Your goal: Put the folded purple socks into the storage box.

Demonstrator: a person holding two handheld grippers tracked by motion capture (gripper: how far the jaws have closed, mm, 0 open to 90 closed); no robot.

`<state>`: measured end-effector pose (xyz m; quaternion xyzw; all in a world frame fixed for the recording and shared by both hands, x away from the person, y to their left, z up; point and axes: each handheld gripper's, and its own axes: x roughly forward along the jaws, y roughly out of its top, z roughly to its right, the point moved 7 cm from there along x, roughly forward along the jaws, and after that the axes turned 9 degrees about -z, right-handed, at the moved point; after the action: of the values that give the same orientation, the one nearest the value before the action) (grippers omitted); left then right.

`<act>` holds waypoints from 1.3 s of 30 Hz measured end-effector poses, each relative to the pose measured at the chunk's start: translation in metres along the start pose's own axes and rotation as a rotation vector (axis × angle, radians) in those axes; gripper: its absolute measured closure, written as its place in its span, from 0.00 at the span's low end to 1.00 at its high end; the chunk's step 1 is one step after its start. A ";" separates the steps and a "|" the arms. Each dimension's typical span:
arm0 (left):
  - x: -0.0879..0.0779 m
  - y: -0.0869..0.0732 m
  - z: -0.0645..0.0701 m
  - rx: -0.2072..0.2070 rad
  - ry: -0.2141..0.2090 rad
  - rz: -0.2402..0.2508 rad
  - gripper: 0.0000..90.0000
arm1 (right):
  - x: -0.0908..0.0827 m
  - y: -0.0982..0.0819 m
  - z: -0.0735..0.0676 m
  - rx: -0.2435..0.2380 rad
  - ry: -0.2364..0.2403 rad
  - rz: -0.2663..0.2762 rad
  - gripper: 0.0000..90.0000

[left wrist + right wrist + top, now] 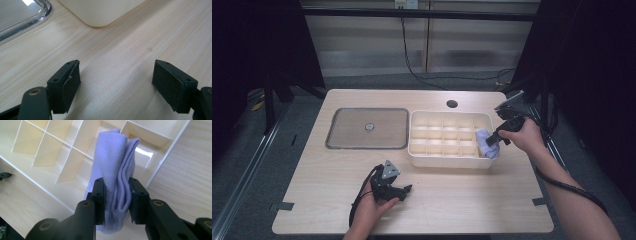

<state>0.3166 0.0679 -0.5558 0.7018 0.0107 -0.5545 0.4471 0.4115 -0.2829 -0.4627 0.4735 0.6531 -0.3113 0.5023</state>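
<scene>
Right gripper clamps folded lavender cloth, long axis toward divided tray.

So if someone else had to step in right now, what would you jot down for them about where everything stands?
Right gripper: shut on a folded lilac cloth, held over the right end of the cream divided organizer tray.
Left gripper: open, holding nothing, low over the bare wooden table in front of the tray.
Clear lid: flat on the table to the left of the tray.
Done: cloth picked up and brought to the tray.
Left, probably: set the cloth into a compartment and let go; the other compartments look empty.
</scene>
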 end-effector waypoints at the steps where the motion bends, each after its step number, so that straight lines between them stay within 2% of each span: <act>1: 0.000 0.000 0.000 0.000 0.000 0.000 0.24 | 0.001 0.000 0.000 -0.001 -0.003 -0.001 0.78; 12: 0.000 0.000 0.000 -0.001 0.000 0.000 0.24 | 0.011 0.001 0.001 -0.012 -0.020 -0.025 0.78; 28: 0.000 0.000 0.000 -0.001 0.000 0.000 0.24 | 0.015 0.000 -0.002 -0.036 -0.057 -0.048 0.78; 33: 0.000 0.000 0.000 -0.001 0.000 0.000 0.24 | 0.016 -0.001 -0.003 -0.040 -0.053 -0.045 0.78; 39: 0.000 0.000 0.000 -0.004 0.004 -0.002 0.24 | 0.021 -0.004 -0.005 -0.054 -0.062 -0.065 0.78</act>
<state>0.3165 0.0678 -0.5556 0.7021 0.0132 -0.5534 0.4480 0.4046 -0.2732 -0.4813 0.4284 0.6606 -0.3244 0.5243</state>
